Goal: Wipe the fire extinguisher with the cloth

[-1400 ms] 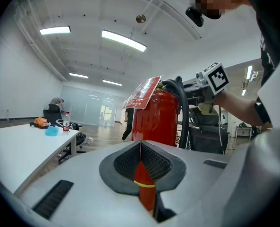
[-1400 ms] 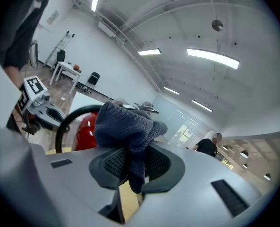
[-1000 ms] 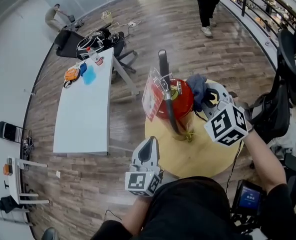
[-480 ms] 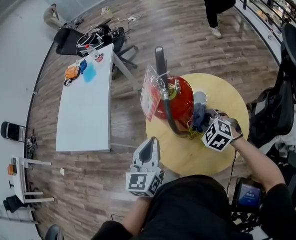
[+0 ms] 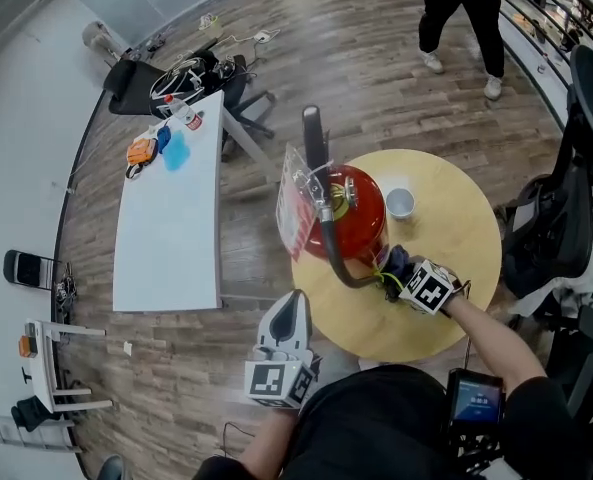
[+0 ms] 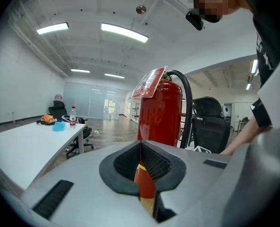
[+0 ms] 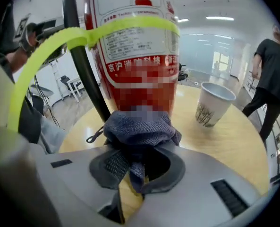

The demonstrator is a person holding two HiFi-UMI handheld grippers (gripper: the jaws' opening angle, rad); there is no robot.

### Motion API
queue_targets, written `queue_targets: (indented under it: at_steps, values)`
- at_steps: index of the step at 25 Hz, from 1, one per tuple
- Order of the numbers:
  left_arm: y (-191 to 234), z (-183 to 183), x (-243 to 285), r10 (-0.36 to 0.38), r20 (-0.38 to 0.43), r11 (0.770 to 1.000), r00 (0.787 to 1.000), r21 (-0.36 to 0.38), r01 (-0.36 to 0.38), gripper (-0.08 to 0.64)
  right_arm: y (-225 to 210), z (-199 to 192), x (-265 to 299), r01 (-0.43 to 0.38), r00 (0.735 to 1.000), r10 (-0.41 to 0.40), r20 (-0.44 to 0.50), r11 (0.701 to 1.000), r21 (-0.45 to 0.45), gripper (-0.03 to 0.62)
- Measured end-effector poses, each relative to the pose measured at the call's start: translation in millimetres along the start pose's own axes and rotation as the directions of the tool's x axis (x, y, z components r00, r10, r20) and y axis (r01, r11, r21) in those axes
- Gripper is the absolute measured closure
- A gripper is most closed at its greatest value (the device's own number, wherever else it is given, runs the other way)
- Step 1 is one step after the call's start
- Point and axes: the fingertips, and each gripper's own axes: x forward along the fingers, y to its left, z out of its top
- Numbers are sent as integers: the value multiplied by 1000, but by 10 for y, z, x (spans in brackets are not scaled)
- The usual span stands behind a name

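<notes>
The red cylindrical metal fire extinguisher (image 5: pixel 361 213) stands upright on the left part of the round wooden table (image 5: pixel 446 218). Its black hose (image 5: pixel 328 240) curves down its near side. The bunched blue-grey knitted cloth (image 7: pixel 139 126), pinched in the right gripper (image 7: pixel 132 169), presses against the extinguisher's lower near-right side.

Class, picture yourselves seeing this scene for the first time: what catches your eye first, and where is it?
The tall red metal fire extinguisher stands on the round wooden table, its black hose curving down the side. The right gripper holds a bunched blue-grey cloth in its fingers, against the extinguisher's lower part. A white paper cup stands nearby on the same table.
</notes>
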Motion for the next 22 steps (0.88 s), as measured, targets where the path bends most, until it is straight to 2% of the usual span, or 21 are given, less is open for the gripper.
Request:
queue_targets:
  at_steps: [2, 3, 5, 7, 10, 13, 18, 22]
  values:
    - [15, -23, -6, 0, -3, 1000, 1000, -1, 0, 537, 131, -50, 57, -29, 999, 28, 20, 998, 47, 520]
    - [14, -39, -12, -1, -7, 1000, 1000, -3, 1, 537, 191, -54, 69, -20, 999, 18, 34, 998, 53, 520]
    - [17, -89, -33, -4, -19, 1000, 1000, -9, 4, 537, 247, -18, 85, 22, 996, -29, 88, 996, 90, 520]
    - [31, -138, -26, -13, -30, 1000, 999, -15, 13, 537, 265, 24, 62, 42, 988, -67, 138, 984, 174, 520]
    - [63, -164, -8, -43, -34, 999, 998, -18, 42, 537, 358, 73, -37, 59, 981, -107, 163, 960, 273, 520]
    - [112, -156, 32, -86, -29, 996, 996, -21, 86, 537, 442, 154, -171, 82, 973, -146, 179, 942, 326, 520]
    - [229, -10, 66, -169, -1, 985, 986, -24, 169, 537, 435, 505, -601, 164, 928, -277, 249, 904, 395, 520]
    - [307, 54, 42, -236, 9, 971, 972, -22, 236, 537, 494, 726, -939, 239, 889, -374, 264, 871, 428, 520]
